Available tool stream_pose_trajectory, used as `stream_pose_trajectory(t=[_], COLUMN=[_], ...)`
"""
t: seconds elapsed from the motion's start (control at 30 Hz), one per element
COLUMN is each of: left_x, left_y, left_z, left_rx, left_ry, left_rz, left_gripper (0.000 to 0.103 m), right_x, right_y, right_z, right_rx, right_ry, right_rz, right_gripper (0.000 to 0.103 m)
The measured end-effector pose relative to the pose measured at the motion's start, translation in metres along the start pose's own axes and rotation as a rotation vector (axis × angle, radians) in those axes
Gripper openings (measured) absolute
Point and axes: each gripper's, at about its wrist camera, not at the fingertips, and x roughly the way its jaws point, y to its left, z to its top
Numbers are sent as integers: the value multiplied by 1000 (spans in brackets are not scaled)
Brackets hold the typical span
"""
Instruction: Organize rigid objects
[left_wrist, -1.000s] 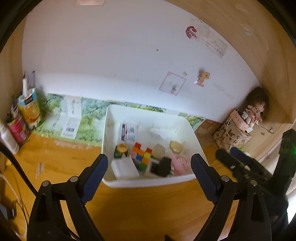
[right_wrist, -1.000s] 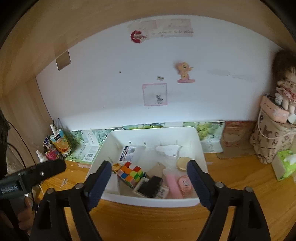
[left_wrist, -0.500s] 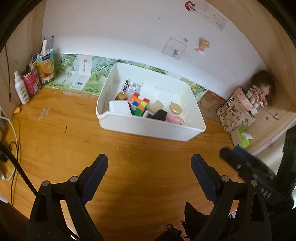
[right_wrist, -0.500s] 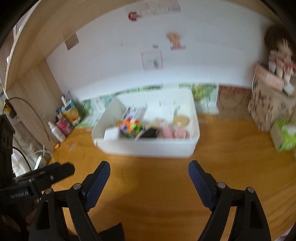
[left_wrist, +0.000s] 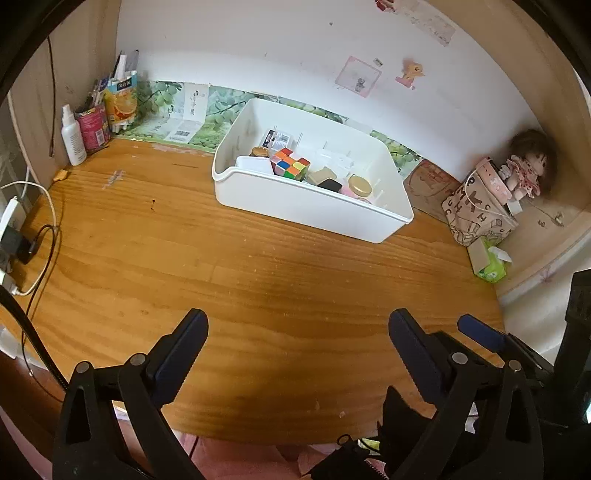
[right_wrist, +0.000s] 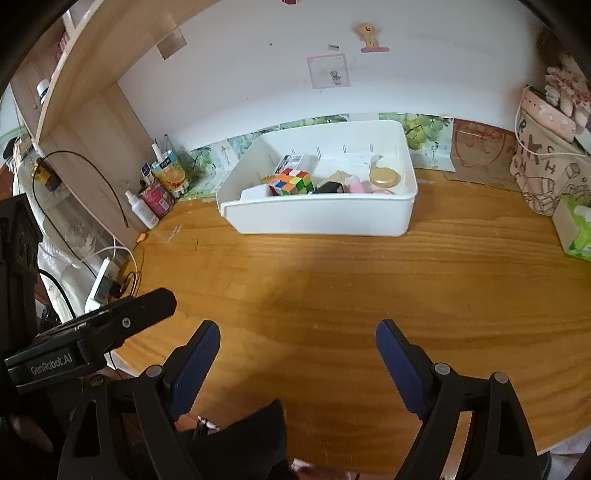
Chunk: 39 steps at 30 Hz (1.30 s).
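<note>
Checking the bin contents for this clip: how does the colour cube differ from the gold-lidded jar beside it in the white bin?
The colour cube is boxy with many-coloured squares; the gold-lidded jar is round with a plain gold top. The cube sits toward the bin's left, the jar toward its right end. Both lie inside the white bin, untouched.

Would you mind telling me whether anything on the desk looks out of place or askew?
The white bin sits askew, angled to the desk's front edge, with the puzzle cube and small items jumbled loosely inside. Nothing looks spilled or damaged.
</note>
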Motion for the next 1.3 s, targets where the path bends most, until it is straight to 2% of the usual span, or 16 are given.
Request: stream_pose_trajectory(t=[0.13,0.33,0.5,0.73,1.13,1.3], left_x=[-10,-25,-37,-44,-47,-49], left_y=[-3,-13,-23,-27,-31,-36], left_z=[-6,-9,-8,-11,-16,-17], left_rx=[-6,31,55,61,126,159], left_ry=[-12,-45,-80,-71,-89,-101], left_rz=[19,82,128,228,353,369], left_gripper=[99,101,102,102,102,102], right_x=[-7,-28,-39,-54,-50,-50], right_y=[-1,0,-2,6,13,13], right_z=[-10,-18,-25,-27,-24,-23], right_rx=[17,30,61,46,43,45], right_ry=[22,16,76,-33,-46,-55], right_rz=[-37,-60,-80,-160,-181,-195], right_gripper=[100,100,100,102,102,102])
